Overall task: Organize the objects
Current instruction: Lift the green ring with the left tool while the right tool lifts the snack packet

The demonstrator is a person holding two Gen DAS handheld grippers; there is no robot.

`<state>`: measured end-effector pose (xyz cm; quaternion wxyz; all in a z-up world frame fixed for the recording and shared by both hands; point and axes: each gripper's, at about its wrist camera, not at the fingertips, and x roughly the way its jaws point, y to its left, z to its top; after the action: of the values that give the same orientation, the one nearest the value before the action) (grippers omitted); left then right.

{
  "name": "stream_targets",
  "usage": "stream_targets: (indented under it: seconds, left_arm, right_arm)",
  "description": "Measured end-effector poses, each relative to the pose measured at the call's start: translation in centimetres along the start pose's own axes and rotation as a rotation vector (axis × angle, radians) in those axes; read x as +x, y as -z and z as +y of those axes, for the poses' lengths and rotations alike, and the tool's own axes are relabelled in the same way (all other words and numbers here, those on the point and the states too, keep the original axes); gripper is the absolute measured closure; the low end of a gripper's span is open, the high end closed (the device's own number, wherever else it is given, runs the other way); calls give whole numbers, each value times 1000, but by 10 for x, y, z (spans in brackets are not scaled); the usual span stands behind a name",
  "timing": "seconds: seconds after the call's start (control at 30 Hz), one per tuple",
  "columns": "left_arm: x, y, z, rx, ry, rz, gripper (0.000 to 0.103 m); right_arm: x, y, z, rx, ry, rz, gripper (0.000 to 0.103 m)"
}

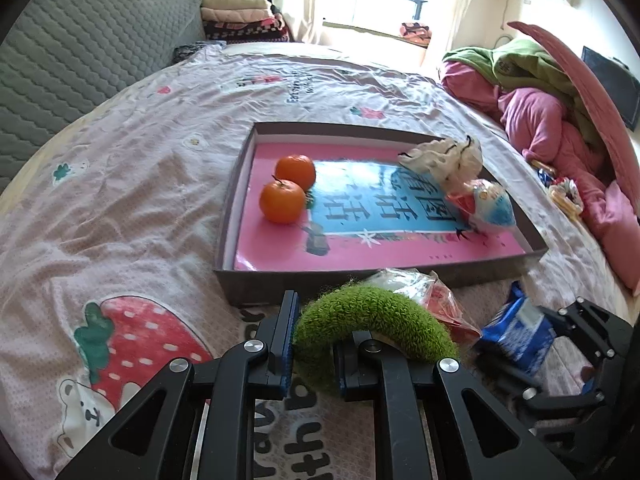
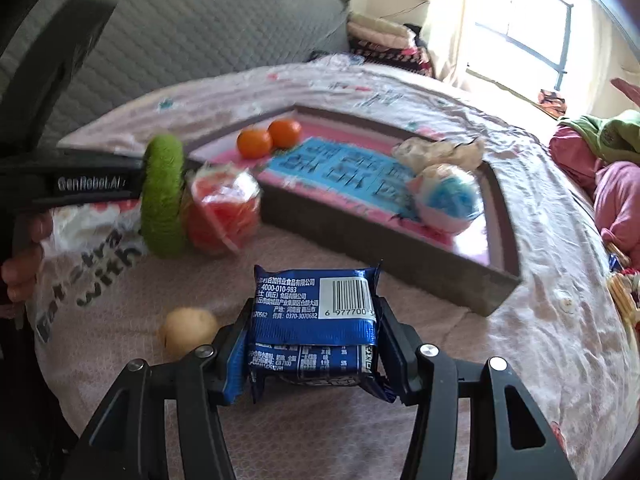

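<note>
A: Left hand-held gripper (image 1: pixel 314 344) clamped tight on the green fuzzy ring (image 1: pixel 372 320), lifted just near the tray (image 1: pixel 400 276). Ready for the drop beside the oranges (image 1: pixel 282 201), probably.

B: Right hand-held gripper (image 2: pixel 310 350) astride the blue snack packet (image 2: pixel 316 312) on the bed (image 2: pixel 540 340), pads at its sides, firm grip unclear. Red packet (image 2: pixel 224 210) and potato (image 2: pixel 188 330) waiting outside the tray.
</note>
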<state>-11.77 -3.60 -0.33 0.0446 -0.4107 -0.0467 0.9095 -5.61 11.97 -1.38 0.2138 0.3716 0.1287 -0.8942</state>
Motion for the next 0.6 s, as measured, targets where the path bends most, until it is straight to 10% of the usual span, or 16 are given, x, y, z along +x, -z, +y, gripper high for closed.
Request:
stream_targets:
  seconds: [0.6]
  left_arm:
    - [-29,-9,6,12,3,-77,87]
  right_arm:
    - [-38,-18,-10,75,-10,-203,48]
